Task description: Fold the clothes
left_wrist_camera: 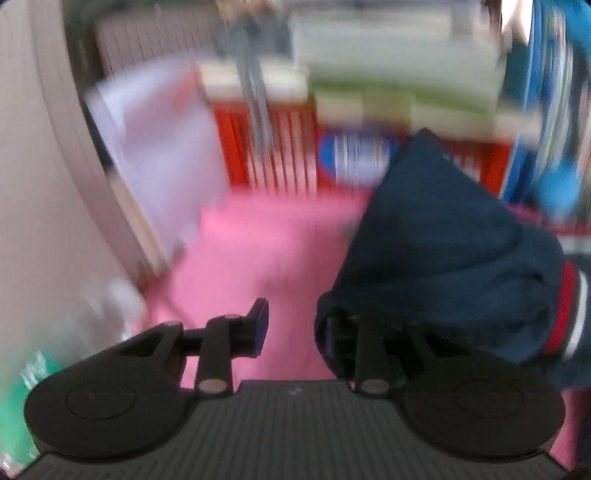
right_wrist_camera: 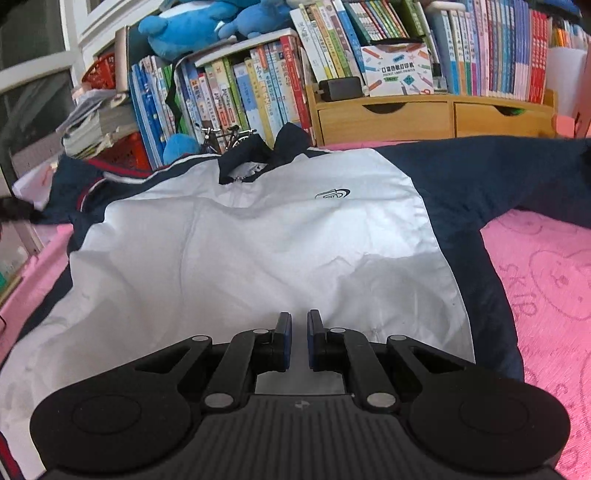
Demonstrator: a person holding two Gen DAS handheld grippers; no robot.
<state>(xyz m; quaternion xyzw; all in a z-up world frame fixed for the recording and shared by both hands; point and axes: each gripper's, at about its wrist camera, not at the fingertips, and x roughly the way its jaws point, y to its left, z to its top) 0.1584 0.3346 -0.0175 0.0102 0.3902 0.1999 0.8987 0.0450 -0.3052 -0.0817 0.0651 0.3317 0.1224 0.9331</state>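
Note:
A white jacket [right_wrist_camera: 236,251] with a navy collar and navy sleeves lies spread face up on a pink cloth [right_wrist_camera: 546,280]. My right gripper [right_wrist_camera: 299,339] hovers low over its white front, shut with nothing between its fingers. The left wrist view is blurred. There my left gripper [left_wrist_camera: 295,325] stands open, and bare pink cloth [left_wrist_camera: 266,251] shows in the gap. A bunched navy sleeve [left_wrist_camera: 443,258] with a red and white cuff [left_wrist_camera: 569,310] drapes over its right finger and hides the pad. The left finger [left_wrist_camera: 260,326] is bare.
Packed bookshelves [right_wrist_camera: 369,55] line the back, with a wooden drawer unit [right_wrist_camera: 424,118], blue plush toys [right_wrist_camera: 207,22], a small model bicycle [right_wrist_camera: 225,136], a stack of papers [right_wrist_camera: 96,122] and red baskets [right_wrist_camera: 129,151]. A white panel [left_wrist_camera: 162,147] leans at the left.

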